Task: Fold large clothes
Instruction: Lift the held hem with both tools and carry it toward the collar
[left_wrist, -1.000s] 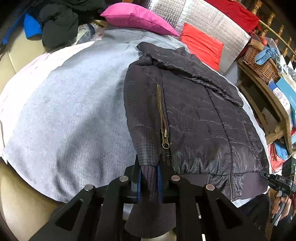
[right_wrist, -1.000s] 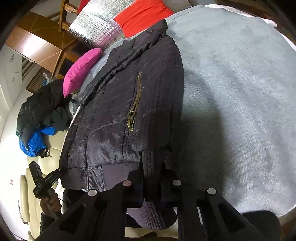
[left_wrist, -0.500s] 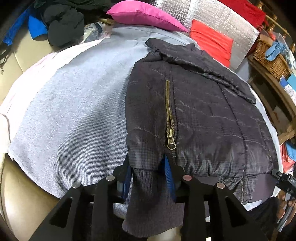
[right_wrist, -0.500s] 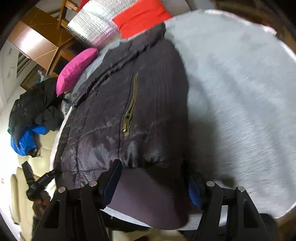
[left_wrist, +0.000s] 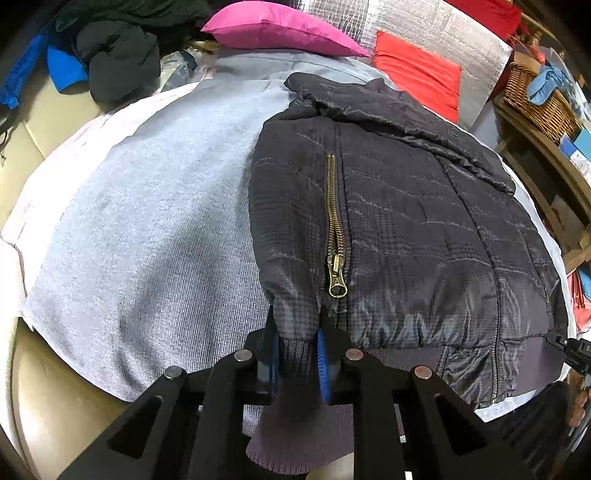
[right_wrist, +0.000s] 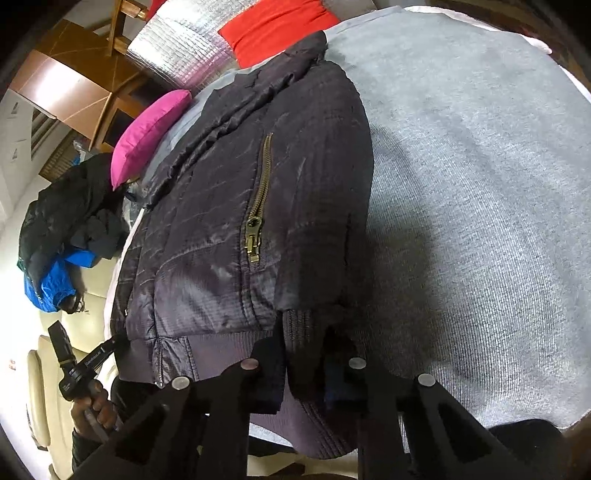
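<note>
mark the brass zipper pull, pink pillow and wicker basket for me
zipper pull (left_wrist: 337, 282): left wrist view, on the brass ring at the zip's lower end.
pink pillow (left_wrist: 273, 26): left wrist view, middle of its top face.
wicker basket (left_wrist: 535, 99): left wrist view, on its woven side wall.

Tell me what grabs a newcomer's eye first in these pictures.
A dark quilted jacket with brass pocket zippers lies spread over a grey knitted blanket. At its near edge the left gripper and the right gripper each pinch a ribbed knit cuff. Behind it a bright pink cushion lies beside a red cushion.
</note>
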